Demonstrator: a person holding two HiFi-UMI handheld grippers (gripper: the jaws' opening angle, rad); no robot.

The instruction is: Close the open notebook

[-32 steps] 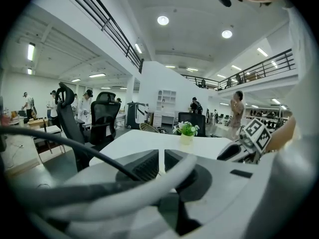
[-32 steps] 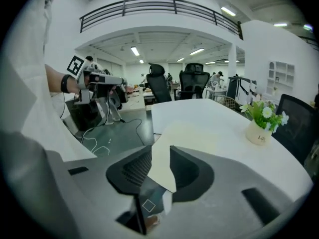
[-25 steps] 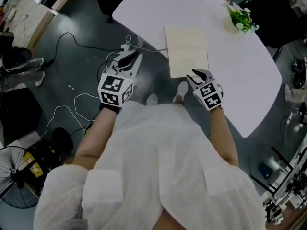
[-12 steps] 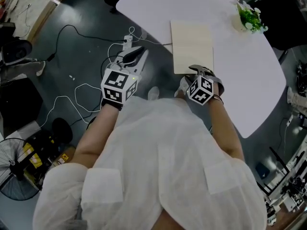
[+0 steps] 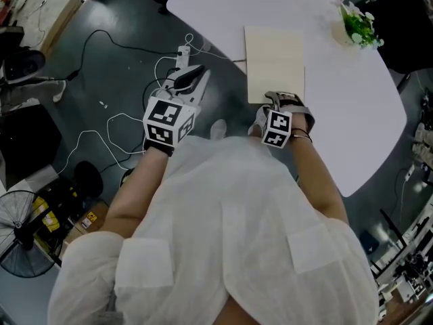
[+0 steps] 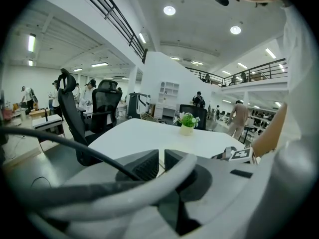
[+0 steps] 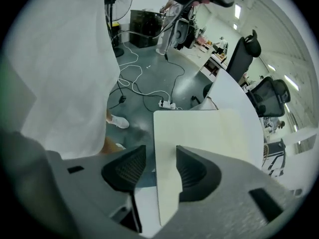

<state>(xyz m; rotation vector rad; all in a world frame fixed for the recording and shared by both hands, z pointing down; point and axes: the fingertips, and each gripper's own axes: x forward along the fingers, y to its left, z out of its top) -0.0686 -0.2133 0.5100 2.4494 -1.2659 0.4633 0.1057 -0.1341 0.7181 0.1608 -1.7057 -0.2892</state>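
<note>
The open notebook (image 5: 274, 59) lies flat on the white table (image 5: 352, 114), cream pages up, close to the table's near edge. My right gripper (image 5: 279, 100) points steeply down at the notebook's near edge. In the right gripper view its jaws (image 7: 157, 168) are opening, and the notebook's (image 7: 209, 133) edge lies in the gap with the pads clear of it. My left gripper (image 5: 192, 74) hangs over the floor left of the table, off the notebook. Its fingers (image 6: 162, 158) stand together with nothing between them.
A small potted plant (image 5: 357, 24) stands at the table's far right. White cables and a power strip (image 5: 181, 56) lie on the dark floor under the left gripper. A fan (image 5: 20, 239) is at the lower left. Office chairs (image 6: 107, 106) stand beyond the table.
My right gripper has sunk onto the notebook's near edge while its wrist rolled, so the marker cube now faces another way. Left gripper has stayed put.
</note>
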